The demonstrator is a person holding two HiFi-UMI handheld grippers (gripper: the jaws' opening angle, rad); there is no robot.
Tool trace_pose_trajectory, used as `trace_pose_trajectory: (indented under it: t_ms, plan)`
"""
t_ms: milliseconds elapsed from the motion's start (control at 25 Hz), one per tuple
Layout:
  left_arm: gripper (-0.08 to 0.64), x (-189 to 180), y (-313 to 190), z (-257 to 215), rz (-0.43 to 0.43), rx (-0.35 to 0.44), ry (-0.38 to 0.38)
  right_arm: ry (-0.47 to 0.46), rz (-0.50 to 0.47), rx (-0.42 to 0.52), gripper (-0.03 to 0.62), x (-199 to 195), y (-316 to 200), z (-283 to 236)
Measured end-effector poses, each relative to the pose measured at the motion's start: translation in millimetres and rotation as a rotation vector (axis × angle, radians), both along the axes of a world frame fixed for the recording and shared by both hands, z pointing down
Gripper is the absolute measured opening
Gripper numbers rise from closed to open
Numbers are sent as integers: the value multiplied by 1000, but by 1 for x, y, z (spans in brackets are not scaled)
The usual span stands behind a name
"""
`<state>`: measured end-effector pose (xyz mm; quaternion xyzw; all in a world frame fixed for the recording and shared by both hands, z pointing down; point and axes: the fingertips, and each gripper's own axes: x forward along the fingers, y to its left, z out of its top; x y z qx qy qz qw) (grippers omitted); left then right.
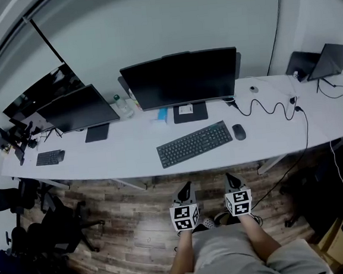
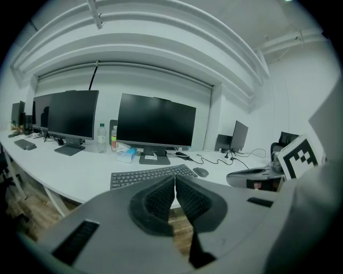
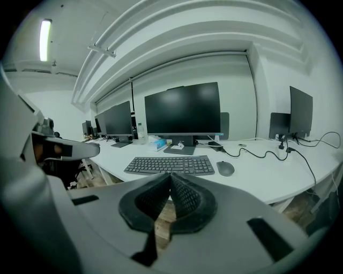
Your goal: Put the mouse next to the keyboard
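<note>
Long white worktop [image 1: 131, 152] with dark screens [image 1: 181, 76], over a wood floor [image 1: 137, 226]. On the near side of the keyboard [image 1: 195, 143], well back from it and toward its left half: left gripper [image 1: 185, 189], fingers [image 2: 159, 202] pressed together on nothing. Toward its right end, just as far back: right gripper [image 1: 230, 181], fingers [image 3: 185, 199] also closed and empty. Just off the keyboard's right end, not touching: mouse [image 1: 239, 131], long way pointing front to back. Already lying where the job wants it. Ahead and a bit right of the right gripper, so nearer that one.
</note>
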<state>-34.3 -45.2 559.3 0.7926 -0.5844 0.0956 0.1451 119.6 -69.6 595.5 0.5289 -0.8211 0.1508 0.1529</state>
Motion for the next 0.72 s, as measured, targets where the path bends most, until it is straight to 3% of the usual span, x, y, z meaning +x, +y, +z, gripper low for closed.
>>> trace_pose_trajectory:
  t_ms: [720]
  plan:
    - [25,2,1,-8,-21,21,1,-4,-3,-3,3,9,-2,-1]
